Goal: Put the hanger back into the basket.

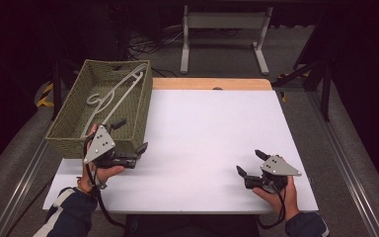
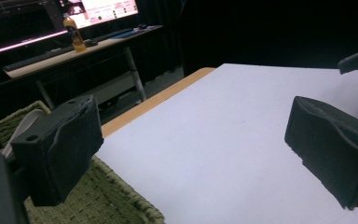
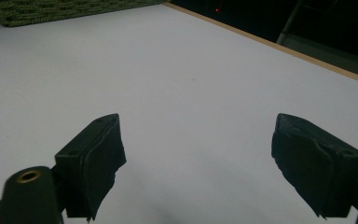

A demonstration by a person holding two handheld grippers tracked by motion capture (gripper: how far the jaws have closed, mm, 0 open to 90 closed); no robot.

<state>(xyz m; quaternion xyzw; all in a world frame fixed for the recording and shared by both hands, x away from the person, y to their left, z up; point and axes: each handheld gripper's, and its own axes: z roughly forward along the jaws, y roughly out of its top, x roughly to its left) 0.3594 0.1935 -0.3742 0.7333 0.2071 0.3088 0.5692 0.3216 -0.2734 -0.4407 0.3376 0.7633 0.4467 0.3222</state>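
A green woven basket (image 1: 74, 133) stands at the table's left, with a pale grey clothes hanger (image 1: 112, 94) lying inside it. My left gripper (image 1: 132, 134) is open at the basket's near right corner, one jaw over the rim and the other over the table. In the left gripper view the left gripper (image 2: 196, 154) has nothing between its jaws, with the basket (image 2: 102, 200) under the left jaw and a bit of hanger (image 2: 22, 128) behind it. My right gripper (image 1: 249, 162) rests open near the front right, and in its own view the gripper (image 3: 200, 163) is empty above the white tabletop.
The white table (image 1: 207, 128) has a wooden strip (image 1: 212, 84) along its far edge. The basket's corner (image 3: 51, 11) shows far off in the right gripper view. A desk frame (image 1: 224, 22) stands on the floor beyond. A bottle (image 2: 76, 33) stands on a distant desk.
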